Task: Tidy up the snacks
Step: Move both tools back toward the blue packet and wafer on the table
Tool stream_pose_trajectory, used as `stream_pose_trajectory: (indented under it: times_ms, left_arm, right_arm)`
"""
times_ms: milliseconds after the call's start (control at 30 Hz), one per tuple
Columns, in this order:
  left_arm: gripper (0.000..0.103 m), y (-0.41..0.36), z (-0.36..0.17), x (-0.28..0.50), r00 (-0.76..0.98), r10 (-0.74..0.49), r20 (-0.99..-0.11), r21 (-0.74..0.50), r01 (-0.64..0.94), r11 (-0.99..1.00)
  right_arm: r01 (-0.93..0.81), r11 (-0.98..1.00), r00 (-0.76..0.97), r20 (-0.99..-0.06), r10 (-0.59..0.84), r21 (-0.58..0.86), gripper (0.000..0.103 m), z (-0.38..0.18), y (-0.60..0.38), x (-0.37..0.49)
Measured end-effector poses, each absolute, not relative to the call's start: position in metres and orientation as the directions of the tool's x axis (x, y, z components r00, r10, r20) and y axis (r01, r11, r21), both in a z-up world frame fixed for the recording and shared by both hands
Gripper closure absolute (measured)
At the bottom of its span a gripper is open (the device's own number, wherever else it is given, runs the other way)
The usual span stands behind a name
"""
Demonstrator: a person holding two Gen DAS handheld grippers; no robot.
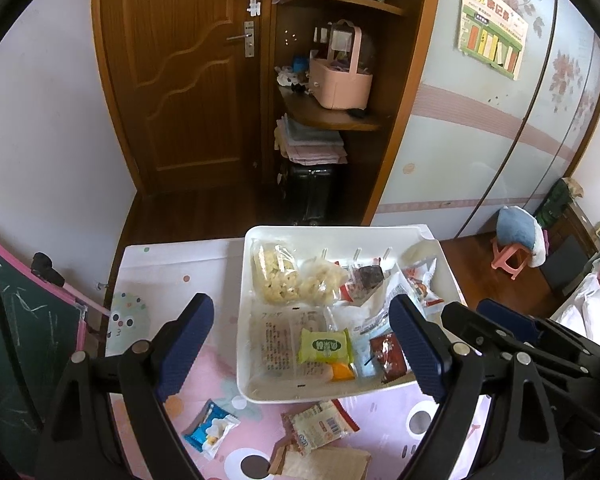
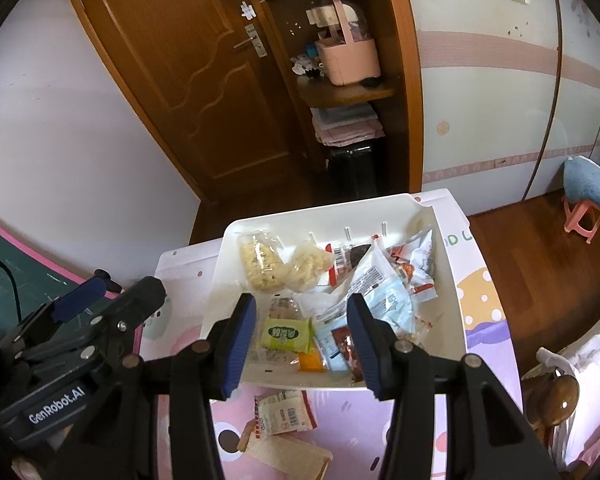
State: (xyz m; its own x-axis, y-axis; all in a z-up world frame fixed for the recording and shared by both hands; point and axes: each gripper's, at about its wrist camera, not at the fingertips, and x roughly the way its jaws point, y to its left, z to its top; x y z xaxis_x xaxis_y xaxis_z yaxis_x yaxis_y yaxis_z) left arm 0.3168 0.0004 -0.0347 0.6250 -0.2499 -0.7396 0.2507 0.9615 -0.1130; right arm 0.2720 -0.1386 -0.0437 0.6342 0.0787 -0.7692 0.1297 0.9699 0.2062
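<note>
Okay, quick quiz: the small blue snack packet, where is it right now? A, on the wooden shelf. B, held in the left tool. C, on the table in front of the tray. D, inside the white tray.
C: the blue packet lies on the table outside the tray, near its front corner, with nothing gripping it.

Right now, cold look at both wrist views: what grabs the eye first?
The white tray heaped with snack packets, mid-table, with a green packet bright at its near edge. Both tongs, left and right, hang empty over the tray's near side. A blue packet and a red-edged packet lie outside the tray on the pink tablecloth.
</note>
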Motion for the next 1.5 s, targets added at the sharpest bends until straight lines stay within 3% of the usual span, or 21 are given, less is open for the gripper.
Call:
stream_pose_trajectory:
  times_ms: [500,900,1167,1500]
  left_arm:
    - [0.012,0.064,-0.029,0.266,0.653,-0.248,-0.715,-0.105,0.251,0.962]
    - [0.012,0.127,-0.108,0.256,0.523,-0.202,-0.828,-0.107,0.207,0.973]
    - [0.012,0.138,-0.185,0.264,0.417,-0.167,-0.893,-0.089,0.200,0.976]
    - [0.012,0.114,-0.250,0.282,0.323,-0.136,-0.937,-0.052,0.257,0.965]
  right_arm:
    - [0.096,0.976,0.647,-0.758,0.089,0.196,0.055,-0.046,-0.105,0.221]
    - [0.112,0.970,0.558,-0.821,0.120,0.218,0.055,-0.101,-0.092,0.206]
    - [0.074,0.981,0.469,-0.874,0.126,0.181,0.025,-0.162,-0.072,0.215]
    - [0.013,0.997,0.367,-0.928,0.064,0.074,0.017,-0.237,-0.051,0.250]
